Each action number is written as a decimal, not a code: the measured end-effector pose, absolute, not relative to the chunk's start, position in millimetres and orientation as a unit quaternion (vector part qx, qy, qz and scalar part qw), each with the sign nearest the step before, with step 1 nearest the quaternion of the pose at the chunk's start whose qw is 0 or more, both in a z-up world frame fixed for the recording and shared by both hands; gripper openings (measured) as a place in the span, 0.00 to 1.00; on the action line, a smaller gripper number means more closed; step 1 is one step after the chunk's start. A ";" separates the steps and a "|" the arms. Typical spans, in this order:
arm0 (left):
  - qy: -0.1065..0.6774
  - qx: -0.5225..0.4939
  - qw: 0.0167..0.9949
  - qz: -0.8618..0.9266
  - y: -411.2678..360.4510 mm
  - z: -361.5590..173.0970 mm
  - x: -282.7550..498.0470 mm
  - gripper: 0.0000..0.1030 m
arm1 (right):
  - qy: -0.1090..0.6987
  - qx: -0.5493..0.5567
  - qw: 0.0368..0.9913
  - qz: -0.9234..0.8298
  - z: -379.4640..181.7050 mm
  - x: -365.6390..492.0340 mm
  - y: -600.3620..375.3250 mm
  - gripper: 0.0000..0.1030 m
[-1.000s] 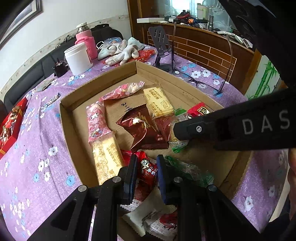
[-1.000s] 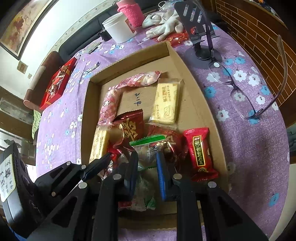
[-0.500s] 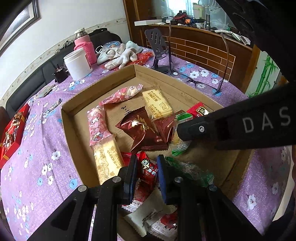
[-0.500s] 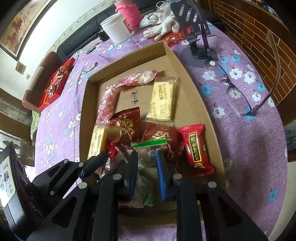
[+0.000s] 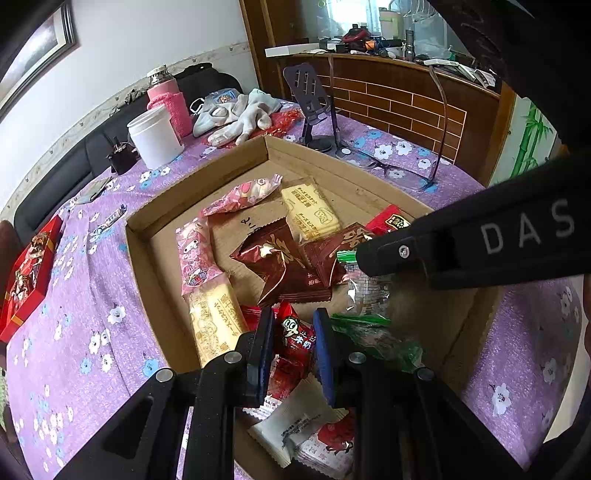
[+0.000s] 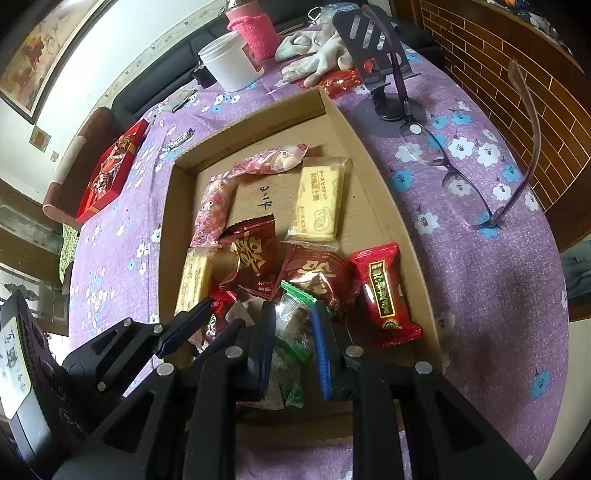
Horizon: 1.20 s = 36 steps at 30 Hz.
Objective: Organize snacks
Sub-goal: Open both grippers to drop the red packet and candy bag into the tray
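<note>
Covering most of both views, a purple flowered tablecloth (image 5: 85, 332) carries a shallow cardboard tray (image 5: 147, 266) at the centre of the frame, and the snacks lie inside it. In the right wrist view, a white tub (image 6: 229, 62) and a pink-sleeved bottle (image 6: 255, 33) stand at the top, a red gift box (image 6: 110, 170) lies at the left, and spectacles (image 6: 461, 181) rest at the right beside a phone stand (image 6: 376, 44).

In the tray, two dark red packets (image 6: 255, 254) sit in the middle, a yellow biscuit pack (image 6: 319, 199) above them, a pink wrapper (image 6: 273, 162) at the top, and a bright red packet (image 6: 384, 295) at the right.

The left gripper (image 5: 291, 339), low in its view, is clamped on a red cartoon-printed packet (image 5: 295, 332). The right gripper (image 6: 293, 332) is clamped on a clear green-edged packet (image 6: 295, 317) at the tray's lower middle.
</note>
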<state>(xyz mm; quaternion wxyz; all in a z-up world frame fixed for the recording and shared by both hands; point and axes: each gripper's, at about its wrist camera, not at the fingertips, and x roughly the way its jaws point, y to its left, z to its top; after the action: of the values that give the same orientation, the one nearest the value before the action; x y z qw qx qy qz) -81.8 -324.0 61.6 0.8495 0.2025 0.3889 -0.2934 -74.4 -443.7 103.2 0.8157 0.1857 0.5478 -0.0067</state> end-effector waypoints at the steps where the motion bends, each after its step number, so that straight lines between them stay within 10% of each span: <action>1: 0.388 0.204 0.850 -0.293 -324.1 62.7 -83.4 0.21 | 0.546 0.185 0.817 -0.008 104.8 -75.5 -444.0 0.19; 27: 0.365 0.203 0.846 -0.331 -282.9 90.1 -111.1 0.44 | 0.506 0.172 0.838 -0.109 129.1 -128.9 -417.6 0.38; 36: 0.371 0.182 0.829 -0.377 -270.4 91.9 -108.5 0.68 | 0.496 0.178 0.832 -0.176 135.5 -156.9 -399.6 0.47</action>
<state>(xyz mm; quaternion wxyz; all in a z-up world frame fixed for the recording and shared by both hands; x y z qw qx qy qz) -108.5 -270.4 91.9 0.8292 0.1817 0.3707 -0.3768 -156.9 -399.6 135.5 0.8316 0.1775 0.4958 -0.1764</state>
